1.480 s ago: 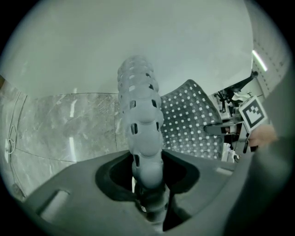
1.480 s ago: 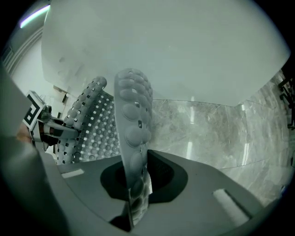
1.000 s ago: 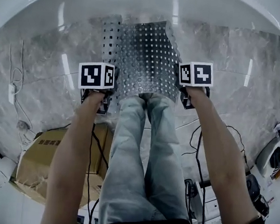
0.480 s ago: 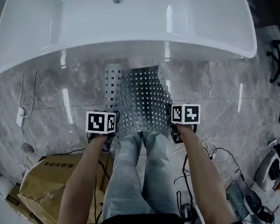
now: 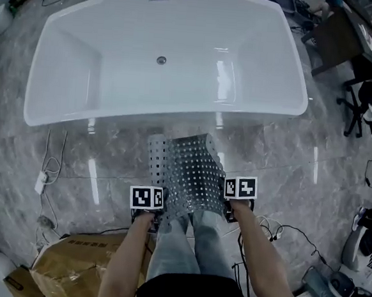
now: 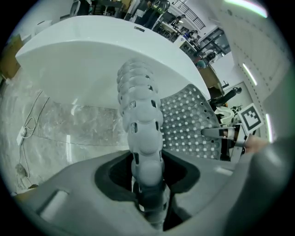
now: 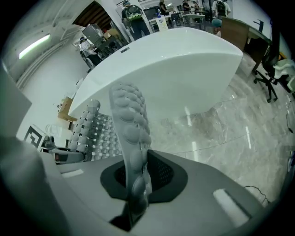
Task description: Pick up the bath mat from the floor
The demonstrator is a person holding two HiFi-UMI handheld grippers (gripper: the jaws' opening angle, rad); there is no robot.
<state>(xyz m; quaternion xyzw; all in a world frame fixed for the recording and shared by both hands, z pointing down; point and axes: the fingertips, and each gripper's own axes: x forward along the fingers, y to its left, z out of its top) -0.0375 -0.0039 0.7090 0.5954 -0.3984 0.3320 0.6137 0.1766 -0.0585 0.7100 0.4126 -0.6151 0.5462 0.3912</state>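
Observation:
A grey bath mat [image 5: 185,173] with rows of square holes and round bumps hangs in the air in front of the person's legs, held by its two near corners. My left gripper [image 5: 148,207] is shut on the mat's left edge [image 6: 139,120], which stands folded between the jaws. My right gripper [image 5: 238,200] is shut on the right edge [image 7: 131,133]. Each gripper view shows the perforated sheet stretching toward the other gripper. The mat's far end curls under, above the marble floor [image 5: 94,169].
A white bathtub [image 5: 168,53] stands just beyond the mat, with dark taps at its far rim. A cardboard box [image 5: 67,267] lies at the lower left. Cables [image 5: 282,232] and equipment sit at the lower right. Office chairs [image 5: 363,101] stand at the far right.
The view has risen well above the floor, so the tub now shows whole. Both grippers have come up with the mat still held between them.

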